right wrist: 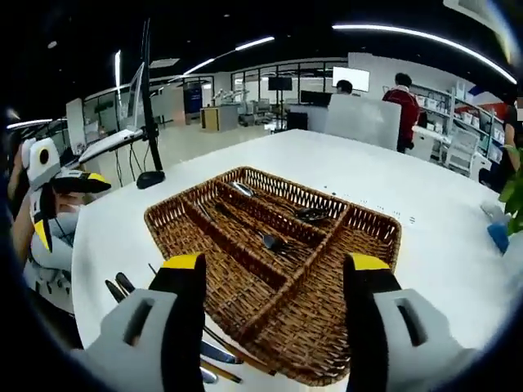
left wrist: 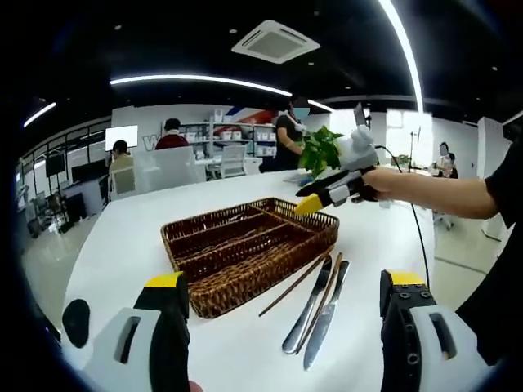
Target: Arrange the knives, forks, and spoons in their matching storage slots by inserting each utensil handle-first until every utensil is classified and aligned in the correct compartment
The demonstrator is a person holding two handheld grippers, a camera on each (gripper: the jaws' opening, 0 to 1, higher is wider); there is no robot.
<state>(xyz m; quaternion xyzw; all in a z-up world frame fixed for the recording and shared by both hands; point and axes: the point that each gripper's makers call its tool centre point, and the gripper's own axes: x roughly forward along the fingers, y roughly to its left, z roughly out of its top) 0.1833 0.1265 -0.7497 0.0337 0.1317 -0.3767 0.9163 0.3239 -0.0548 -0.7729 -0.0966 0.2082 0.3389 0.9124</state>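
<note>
Both my grippers, left (left wrist: 284, 314) and right (right wrist: 274, 306), hang wide apart, holding nothing; I see knives (left wrist: 315, 310) beside the basket (right wrist: 343, 327), spoon (right wrist: 243, 189) inside.

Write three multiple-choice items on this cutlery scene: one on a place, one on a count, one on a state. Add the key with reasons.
1. Where do the loose knives lie?
A. On the white table beside the wicker tray
B. Inside the tray
C. On a chair

2. How many loose knives lie on the table in the left gripper view?
A. None
B. Two
C. Five

3. How do the jaws of the right hand-held gripper stand?
A. Shut on a fork
B. Shut on nothing
C. Open, holding nothing

Key:
1 A, the knives rest on the tabletop next to the tray with brown chopsticks.
2 B, two metal blades lie side by side there.
3 C, the yellow-tipped jaws stand apart over the tray with nothing between them.
</note>
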